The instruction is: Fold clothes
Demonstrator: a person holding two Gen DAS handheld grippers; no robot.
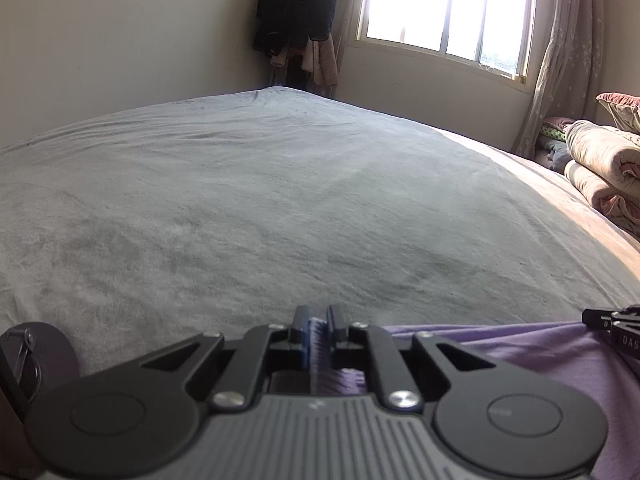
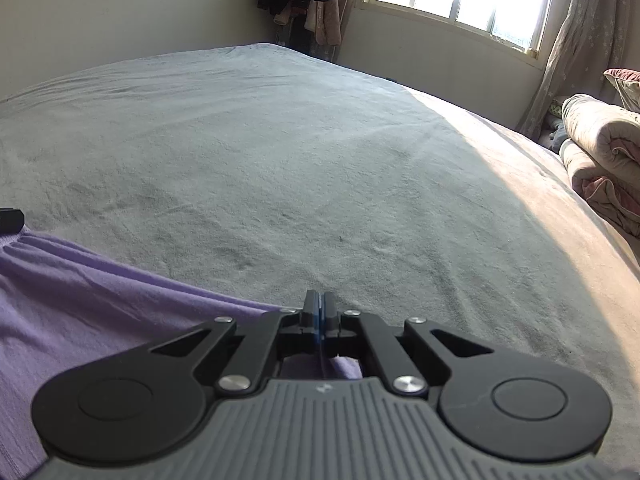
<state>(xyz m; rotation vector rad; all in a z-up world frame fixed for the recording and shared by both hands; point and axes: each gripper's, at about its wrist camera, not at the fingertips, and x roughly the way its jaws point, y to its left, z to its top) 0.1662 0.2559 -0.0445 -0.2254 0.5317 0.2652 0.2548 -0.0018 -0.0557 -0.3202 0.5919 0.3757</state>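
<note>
While you've got both claws low over the bed (image 1: pixel 280 184), each one is pinching the purple garment (image 1: pixel 500 356): your left claw (image 1: pixel 317 322) has bunched purple fabric between its blue pads, and your right claw (image 2: pixel 319 308) is pressed together on a thin edge of it. The cloth hangs stretched between them at the near edge of the grey sheet. Ahead the sheet is bare. Off to the right sits a rolled quilt pile (image 2: pixel 600 148), with a window (image 1: pixel 448 8), a curtain (image 1: pixel 568 52) and dark hanging clothes (image 1: pixel 296 8) in the corner.
</note>
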